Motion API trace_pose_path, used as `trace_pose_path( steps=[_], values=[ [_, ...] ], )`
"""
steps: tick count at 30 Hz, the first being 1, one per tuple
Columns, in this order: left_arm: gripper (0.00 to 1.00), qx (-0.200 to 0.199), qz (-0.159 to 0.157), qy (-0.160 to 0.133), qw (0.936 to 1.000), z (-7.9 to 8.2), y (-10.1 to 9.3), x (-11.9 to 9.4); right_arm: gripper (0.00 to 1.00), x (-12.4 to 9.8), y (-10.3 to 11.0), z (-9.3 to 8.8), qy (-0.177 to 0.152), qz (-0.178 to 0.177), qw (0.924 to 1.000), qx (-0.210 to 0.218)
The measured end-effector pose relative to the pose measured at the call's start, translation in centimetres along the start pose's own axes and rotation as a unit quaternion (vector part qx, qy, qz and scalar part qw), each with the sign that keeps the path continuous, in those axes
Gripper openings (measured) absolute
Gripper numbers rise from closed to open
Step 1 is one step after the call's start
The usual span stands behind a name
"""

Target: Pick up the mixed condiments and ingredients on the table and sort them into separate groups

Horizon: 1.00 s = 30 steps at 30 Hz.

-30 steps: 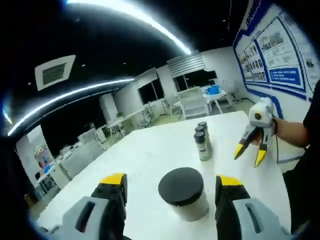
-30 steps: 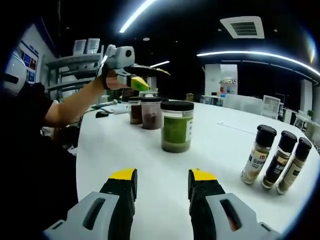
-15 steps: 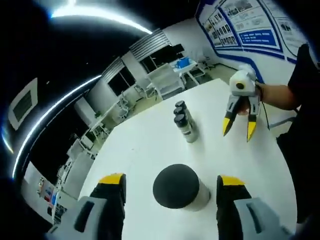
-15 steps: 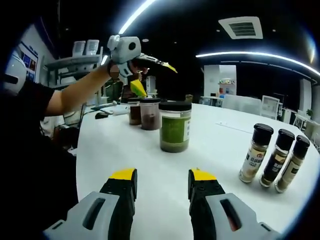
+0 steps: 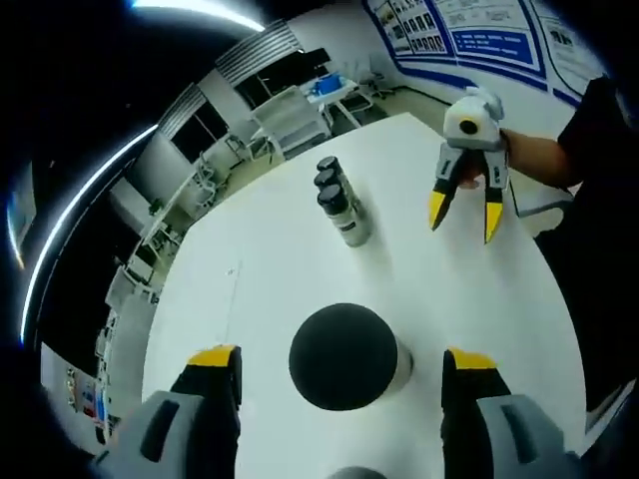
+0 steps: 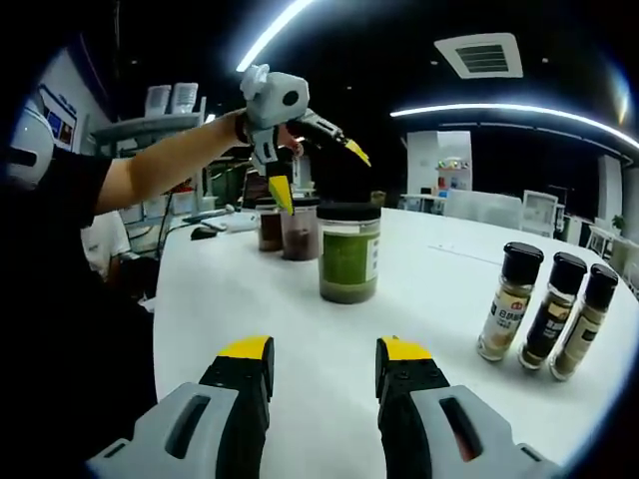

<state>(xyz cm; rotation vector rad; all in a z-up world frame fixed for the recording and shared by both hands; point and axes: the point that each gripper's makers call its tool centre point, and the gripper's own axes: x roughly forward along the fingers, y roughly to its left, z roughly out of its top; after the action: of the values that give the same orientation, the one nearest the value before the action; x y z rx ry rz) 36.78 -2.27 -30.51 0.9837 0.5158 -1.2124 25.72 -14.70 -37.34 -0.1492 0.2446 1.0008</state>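
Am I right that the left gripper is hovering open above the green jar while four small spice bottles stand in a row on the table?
Almost. The left gripper does hover open above the green jar, but the right gripper view shows three small spice bottles in the row on the table, not four. The left gripper view also shows three of them.

Dim office, white table.
Ceiling light strips, vent, blue wall posters, white chairs.
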Motion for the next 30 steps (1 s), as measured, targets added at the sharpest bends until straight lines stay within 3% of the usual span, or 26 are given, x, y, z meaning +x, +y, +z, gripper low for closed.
trace_pose_path(
  steps=[3, 12, 18, 21, 23, 30],
  values=[
    [0.82, 0.023, -0.007, 0.027, 0.9993, -0.9, 0.4, 0.5, 0.42, 0.0, 0.2, -0.2, 0.004, 0.004, 1.0000, -0.004],
    [0.85, 0.005, -0.045, 0.053, 0.9976, -0.7, 1.1, 2.0, 0.42, 0.1, 0.1, -0.5, 0.005, 0.007, 1.0000, 0.000],
    [0.85, 0.014, -0.060, 0.079, 0.9950, -0.8, 1.1, 3.4, 0.42, -0.1, 0.0, -0.6, 0.005, 0.007, 1.0000, -0.001],
    [0.83, 0.016, -0.073, 0.084, 0.9937, -0.5, 0.5, 3.5, 0.42, -0.2, -0.1, -0.5, 0.005, 0.003, 1.0000, 0.001],
    [0.79, 0.021, -0.090, 0.104, 0.9903, -1.0, -0.4, 3.6, 0.42, -0.3, 0.2, 0.0, 0.000, 0.009, 1.0000, -0.001],
    [0.82, 0.016, -0.090, 0.114, 0.9893, -1.6, -0.3, 4.3, 0.42, -0.5, 0.6, 0.6, -0.017, 0.023, 0.9996, 0.003]
  ],
)
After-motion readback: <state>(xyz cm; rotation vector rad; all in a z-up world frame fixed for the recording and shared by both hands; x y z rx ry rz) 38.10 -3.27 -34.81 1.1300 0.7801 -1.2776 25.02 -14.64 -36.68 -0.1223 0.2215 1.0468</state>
